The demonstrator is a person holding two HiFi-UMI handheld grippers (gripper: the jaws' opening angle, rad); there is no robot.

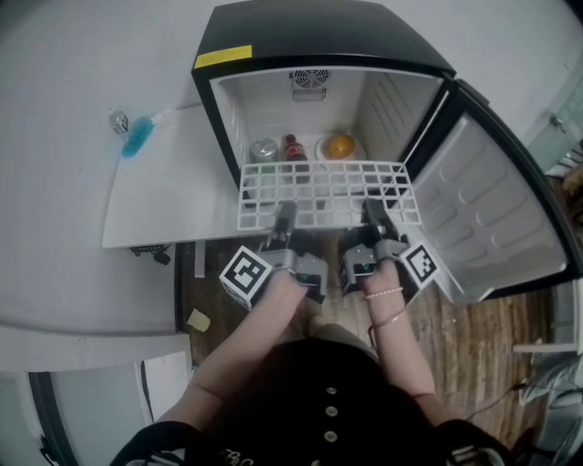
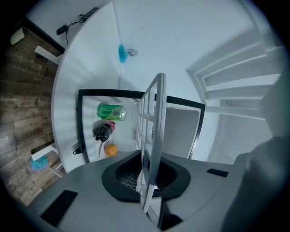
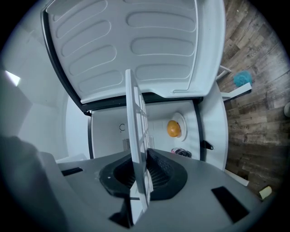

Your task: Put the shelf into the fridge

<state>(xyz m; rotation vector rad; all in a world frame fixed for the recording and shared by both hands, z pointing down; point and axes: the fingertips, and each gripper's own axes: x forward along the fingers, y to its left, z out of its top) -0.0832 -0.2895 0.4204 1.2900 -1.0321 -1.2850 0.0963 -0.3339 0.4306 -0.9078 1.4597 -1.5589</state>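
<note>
By my reading the task is sitting about halfway. The shelf [image 1: 328,193] is lifted and lined up but not yet seated. It is hovering level at the mouth of the fridge [image 1: 310,27], its far edge just reaching the fridge's opening and most of its span hanging out in front.

The left gripper [image 1: 284,218] and the right gripper [image 1: 375,217] are both gripping the shelf's edge farthest from the fridge. In each gripper view the dark ribbed fingers [image 2: 120,174] are clenching on the thin grid, which is running edge-on between them. What is remaining, I judge, is sliding the shelf in along the fridge's ribbed side walls onto a ledge, then letting go.

The shelf is showing as a rigid white lattice of square cells. The fridge is showing a glossy black shell and a smooth white liner. On the fridge's floor a green can [image 1: 263,149], a dark bottle [image 1: 293,147] and an orange [image 1: 340,145] on a white plate [image 1: 322,153] are sitting below the shelf's path.

The door [image 1: 483,209] is standing wide open beside the fridge, its inner panel moulded in rounded oblong ridges. The fridge is resting on a smooth white surface [image 1: 155,200], with a plank floor [image 1: 474,346] in front of it.
</note>
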